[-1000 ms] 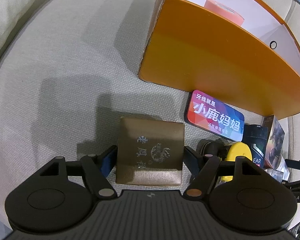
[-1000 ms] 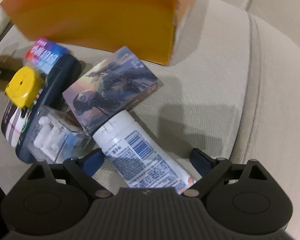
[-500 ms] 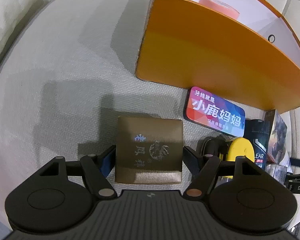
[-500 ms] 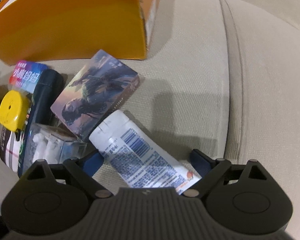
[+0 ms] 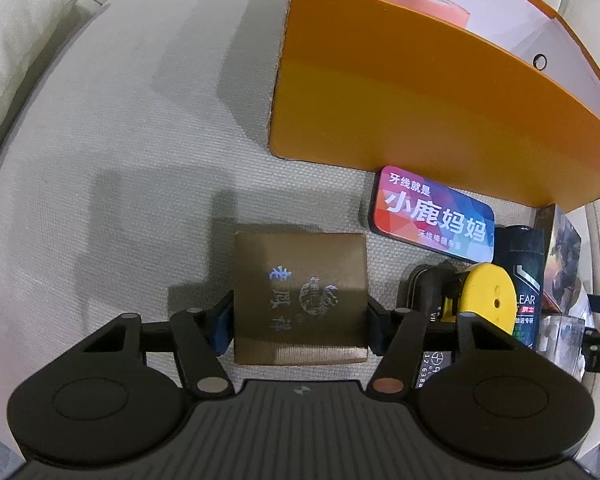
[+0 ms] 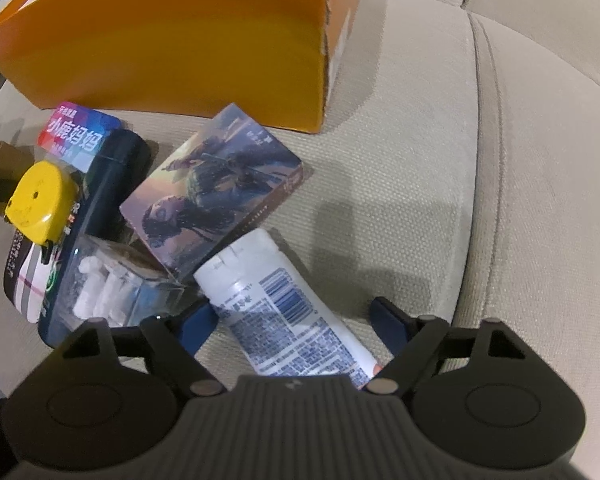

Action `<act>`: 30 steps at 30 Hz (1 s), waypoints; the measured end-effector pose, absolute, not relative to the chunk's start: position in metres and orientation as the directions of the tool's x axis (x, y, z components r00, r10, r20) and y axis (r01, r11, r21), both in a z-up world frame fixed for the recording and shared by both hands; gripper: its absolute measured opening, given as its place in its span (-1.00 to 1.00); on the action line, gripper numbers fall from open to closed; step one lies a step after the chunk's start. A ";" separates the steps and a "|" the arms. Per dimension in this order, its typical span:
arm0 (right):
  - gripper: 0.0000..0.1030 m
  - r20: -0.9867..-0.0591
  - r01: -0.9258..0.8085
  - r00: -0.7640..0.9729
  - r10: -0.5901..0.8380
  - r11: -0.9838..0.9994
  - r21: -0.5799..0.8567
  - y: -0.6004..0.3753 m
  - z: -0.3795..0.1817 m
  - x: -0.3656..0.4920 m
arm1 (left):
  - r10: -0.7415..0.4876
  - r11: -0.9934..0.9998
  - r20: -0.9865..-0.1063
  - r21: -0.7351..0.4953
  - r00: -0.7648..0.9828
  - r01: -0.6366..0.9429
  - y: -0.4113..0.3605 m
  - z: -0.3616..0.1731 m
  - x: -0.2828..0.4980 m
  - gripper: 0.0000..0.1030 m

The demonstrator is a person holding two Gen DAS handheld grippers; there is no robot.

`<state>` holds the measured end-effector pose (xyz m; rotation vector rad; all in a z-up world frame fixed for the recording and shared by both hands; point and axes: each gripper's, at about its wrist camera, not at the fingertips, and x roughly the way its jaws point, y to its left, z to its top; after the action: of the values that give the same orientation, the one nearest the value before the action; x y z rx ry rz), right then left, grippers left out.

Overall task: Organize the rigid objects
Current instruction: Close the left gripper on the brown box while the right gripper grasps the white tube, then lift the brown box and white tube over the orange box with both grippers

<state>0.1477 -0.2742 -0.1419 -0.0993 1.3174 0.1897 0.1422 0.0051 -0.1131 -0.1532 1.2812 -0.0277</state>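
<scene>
- Sofa cushion (image 5: 120, 128) carries everything; orange box (image 5: 400, 92) stands at the back.
- Left gripper (image 5: 300, 316): jaws just closing, both pads against the sides of the brown box (image 5: 300, 280), which lies flat on the cushion.
- Right gripper (image 6: 296, 320): jaws just closing around the white bottle (image 6: 284, 300); left pad touches it, right pad stands clear.
- Bottle lies slantwise, cap by the card box (image 6: 216, 184).

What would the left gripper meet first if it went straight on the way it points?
Probably the brown box, already between the closing jaws of the left gripper; directly beneath lies the sofa cushion.
</scene>
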 end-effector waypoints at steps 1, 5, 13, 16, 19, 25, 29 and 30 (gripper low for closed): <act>0.47 -0.968 -0.198 0.239 0.084 0.980 0.036 -0.274 -0.141 0.148 | -0.105 0.990 -0.952 -0.128 0.287 -0.060 0.004 -0.113 0.142 0.36; 0.15 -0.966 -0.190 0.246 0.079 0.981 0.032 -0.274 -0.134 0.149 | -0.097 0.993 -0.952 -0.112 0.291 -0.034 -0.003 -0.114 0.141 0.35; -0.03 -0.960 -0.124 0.267 0.079 0.991 0.047 -0.281 -0.123 0.147 | -0.108 0.992 -0.950 -0.121 0.292 -0.030 -0.004 -0.111 0.140 0.35; -0.04 -0.961 -0.119 0.269 0.068 0.992 0.037 -0.282 -0.119 0.145 | -0.118 0.990 -0.948 -0.133 0.294 -0.034 -0.002 -0.111 0.139 0.34; -0.04 -0.957 -0.111 0.279 0.074 0.993 0.045 -0.283 -0.114 0.144 | -0.123 0.990 -0.947 -0.139 0.296 -0.035 0.001 -0.109 0.138 0.34; -0.04 -0.948 -0.081 0.306 0.088 0.995 0.066 -0.287 -0.105 0.138 | -0.142 0.985 -0.944 -0.164 0.299 -0.050 0.011 -0.106 0.135 0.33; -0.04 -0.943 -0.069 0.319 0.095 0.995 0.077 -0.291 -0.099 0.137 | -0.163 0.980 -0.938 -0.190 0.307 -0.062 0.020 -0.100 0.133 0.33; -0.04 -0.942 -0.068 0.320 0.097 0.995 0.079 -0.291 -0.098 0.136 | -0.165 0.979 -0.936 -0.194 0.310 -0.066 0.022 -0.099 0.132 0.33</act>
<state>0.1364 -0.2909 -0.0977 0.0265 1.2401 0.1079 0.1323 0.0220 -0.0991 -0.2104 1.2567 -0.0661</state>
